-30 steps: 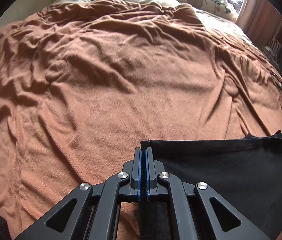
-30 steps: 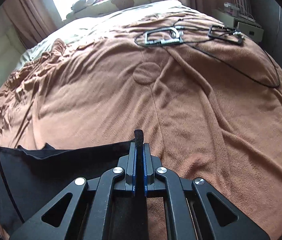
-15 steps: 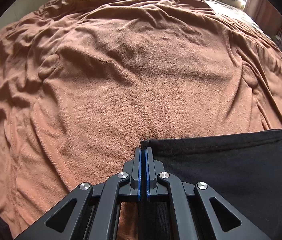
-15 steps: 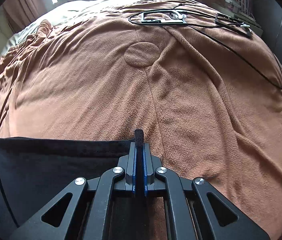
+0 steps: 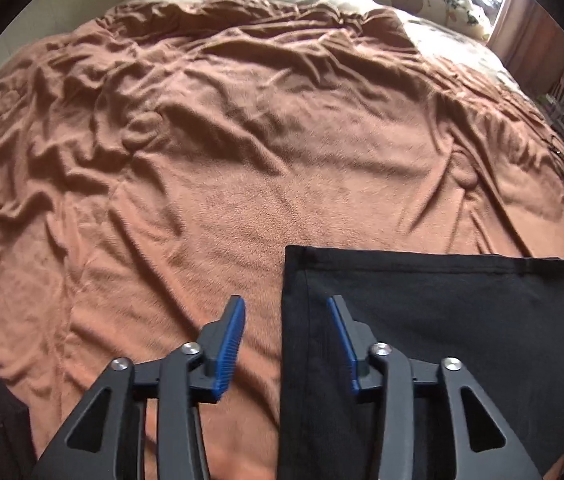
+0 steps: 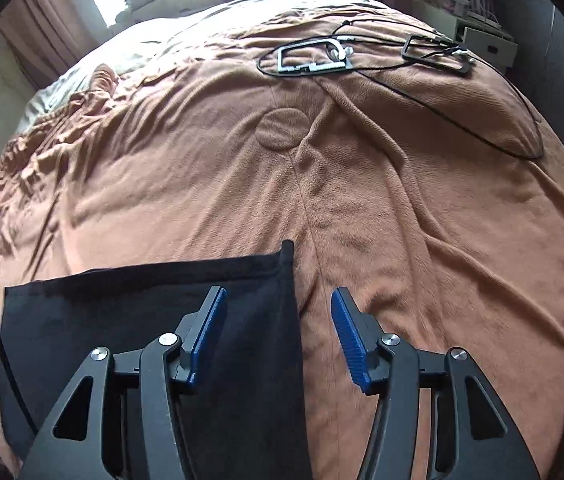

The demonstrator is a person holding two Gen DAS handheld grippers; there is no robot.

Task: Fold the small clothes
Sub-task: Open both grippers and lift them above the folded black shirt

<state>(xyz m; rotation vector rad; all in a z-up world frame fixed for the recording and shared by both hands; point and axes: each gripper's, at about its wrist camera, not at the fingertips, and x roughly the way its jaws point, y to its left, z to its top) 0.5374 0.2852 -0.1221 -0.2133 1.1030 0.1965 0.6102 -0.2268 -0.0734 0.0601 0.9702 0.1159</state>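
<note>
a flat black cloth garment (image 5: 441, 320) is spread on the brown fleece blanket (image 5: 242, 160) at the bed's near edge, its corners straddled, unpressed, by the opening left claw (image 5: 285, 312) and right claw (image 6: 278, 304).

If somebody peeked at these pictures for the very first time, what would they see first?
First, the black cloth lying flat on the near part of a big brown blanket. Right in front, the left gripper and right gripper have bright blue pads and jaws opening, each straddling a top corner of the cloth without pinching it. Far back on the blanket's right side, cables loop around some small gadgets.
</note>
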